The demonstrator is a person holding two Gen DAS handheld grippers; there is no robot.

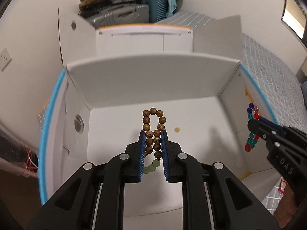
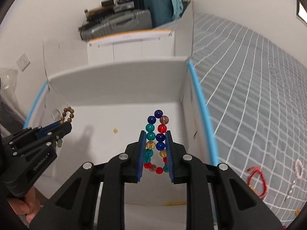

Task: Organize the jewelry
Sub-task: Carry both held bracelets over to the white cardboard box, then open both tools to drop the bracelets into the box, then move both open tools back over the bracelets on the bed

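My left gripper (image 1: 153, 134) is shut on a brown wooden bead bracelet (image 1: 153, 126) with a few pale green beads (image 1: 151, 167) and holds it above the floor of a white open box (image 1: 149, 72). My right gripper (image 2: 155, 134) is shut on a bracelet of blue, teal, red and amber glass beads (image 2: 156, 132), also held over the box. Each gripper shows in the other view, the right gripper (image 1: 255, 126) at the right edge, the left gripper (image 2: 65, 124) at the left. A small yellow bead (image 1: 176, 129) lies on the box floor.
The box has blue-taped side rims (image 2: 201, 111). To its right, a grey quilted bed cover (image 2: 259, 95) holds a red cord bracelet (image 2: 258, 182), a pink bead bracelet (image 2: 298, 169) and small silver pieces (image 2: 290, 188). Another white box (image 1: 144, 38) and suitcases (image 1: 122, 13) stand behind.
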